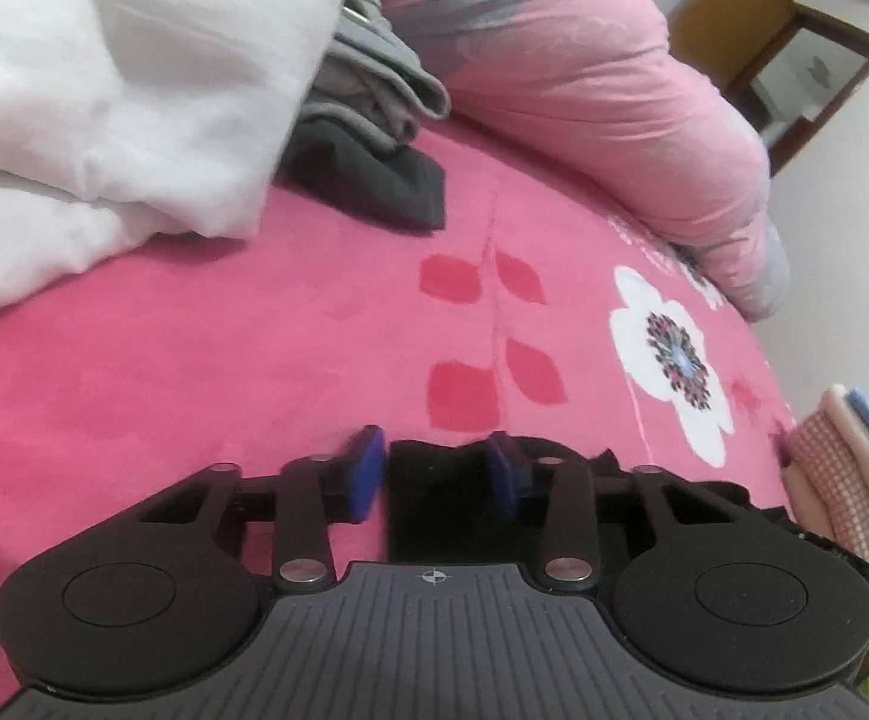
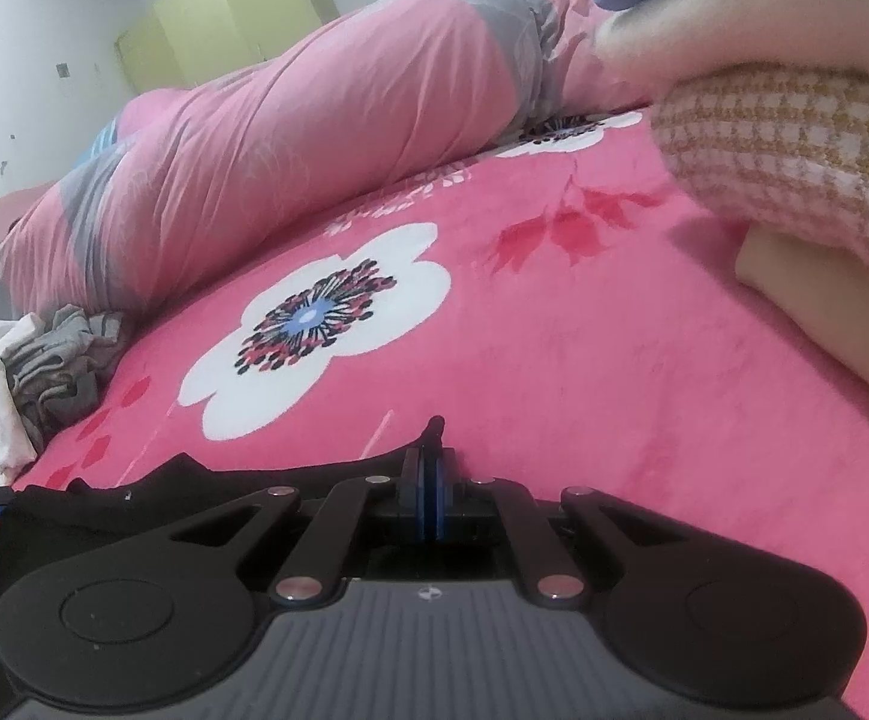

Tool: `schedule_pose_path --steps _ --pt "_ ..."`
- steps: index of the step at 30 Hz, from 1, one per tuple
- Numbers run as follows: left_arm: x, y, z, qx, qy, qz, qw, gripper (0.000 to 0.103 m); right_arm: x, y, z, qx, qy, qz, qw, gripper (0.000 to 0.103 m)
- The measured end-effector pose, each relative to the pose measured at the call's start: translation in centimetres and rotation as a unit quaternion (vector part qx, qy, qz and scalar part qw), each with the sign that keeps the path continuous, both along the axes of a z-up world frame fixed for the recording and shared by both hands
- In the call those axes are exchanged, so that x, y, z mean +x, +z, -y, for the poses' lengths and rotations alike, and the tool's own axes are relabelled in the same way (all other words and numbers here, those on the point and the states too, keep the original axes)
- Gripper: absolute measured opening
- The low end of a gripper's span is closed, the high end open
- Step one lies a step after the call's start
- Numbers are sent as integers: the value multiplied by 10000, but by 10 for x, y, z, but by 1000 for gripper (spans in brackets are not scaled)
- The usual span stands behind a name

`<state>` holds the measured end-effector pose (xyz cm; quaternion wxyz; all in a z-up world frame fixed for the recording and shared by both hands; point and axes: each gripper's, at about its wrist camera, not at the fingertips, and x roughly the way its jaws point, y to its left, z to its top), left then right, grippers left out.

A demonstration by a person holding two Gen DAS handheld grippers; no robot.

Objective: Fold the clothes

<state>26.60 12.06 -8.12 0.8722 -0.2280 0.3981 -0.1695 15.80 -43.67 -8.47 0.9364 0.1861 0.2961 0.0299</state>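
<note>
A black garment (image 1: 434, 483) lies on the pink flowered bedsheet (image 1: 254, 360), right under both grippers. My left gripper (image 1: 437, 462) has its blue pads (image 1: 368, 474) apart, with the garment's edge filling the gap between them; the pads do not look pressed on it. In the right wrist view the same black garment (image 2: 134, 489) spreads to the left. My right gripper (image 2: 431, 465) is shut, pads together, and pinches a corner of the cloth, whose tip pokes up above the fingertips. A bit of the left gripper shows at that view's far left edge.
A white cloth (image 1: 104, 90) and grey and dark folded clothes (image 1: 374, 108) lie at the far left. A rolled pink quilt (image 1: 584, 90) runs along the back. A stack of folded clothes (image 2: 794, 150) with a checked one sits at the right. A wooden cabinet (image 1: 794, 48) stands beyond the bed.
</note>
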Motion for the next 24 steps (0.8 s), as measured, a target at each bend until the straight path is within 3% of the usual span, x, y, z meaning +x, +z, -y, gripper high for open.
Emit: schedule_pose_path --steps 2,4,10,18,21,24 --pt "-2 0 5 68 -66 126 9999 7 0 0 -1 -15 5 -9 10000 3" --pt "-8 6 8 122 -43 372 9992 3 -1 2 -2 -48 3 30 10000 3" --pt "-39 46 12 -15 -48 1184 9930 1 -14 24 -5 -101 -121 424 9990 3" --pt "-72 95 17 -157 -122 2069 9782 1 -41 67 -8 -120 -330 1113 9932 3" --pt "-63 87 23 -45 -120 2046 9788 1 -39 64 -3 -167 -469 1061 9931 3" --pt "-46 59 29 243 -50 1761 9841 1 -30 46 1 -258 -613 776 9948 3"
